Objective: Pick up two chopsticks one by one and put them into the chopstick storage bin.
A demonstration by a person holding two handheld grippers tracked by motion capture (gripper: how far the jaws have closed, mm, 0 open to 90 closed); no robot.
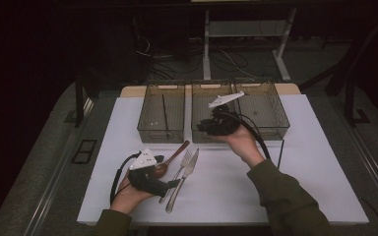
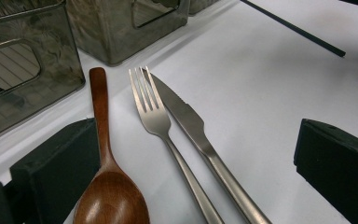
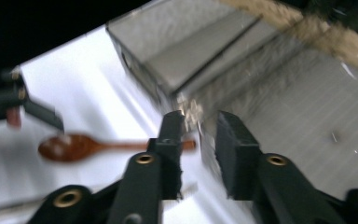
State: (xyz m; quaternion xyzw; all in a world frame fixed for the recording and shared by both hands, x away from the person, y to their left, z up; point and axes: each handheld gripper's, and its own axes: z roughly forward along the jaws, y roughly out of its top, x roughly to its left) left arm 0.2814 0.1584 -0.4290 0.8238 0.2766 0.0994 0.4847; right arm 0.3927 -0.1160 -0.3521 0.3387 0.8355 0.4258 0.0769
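L gripper (image 1: pixel 174 183) low on the mat, jaws spread wide, nothing pinched. Spoon (image 2: pixel 106 186), fork (image 2: pixel 161 126) & knife (image 2: pixel 193 126) lie side by side between its jaws, handles toward the person. R gripper (image 1: pixel 203 125) held up at the near wall of the middle basket (image 1: pixel 211 87); jaws narrowly apart, nothing between them. A black stick (image 1: pixel 280 153) lies on the mat to the right.
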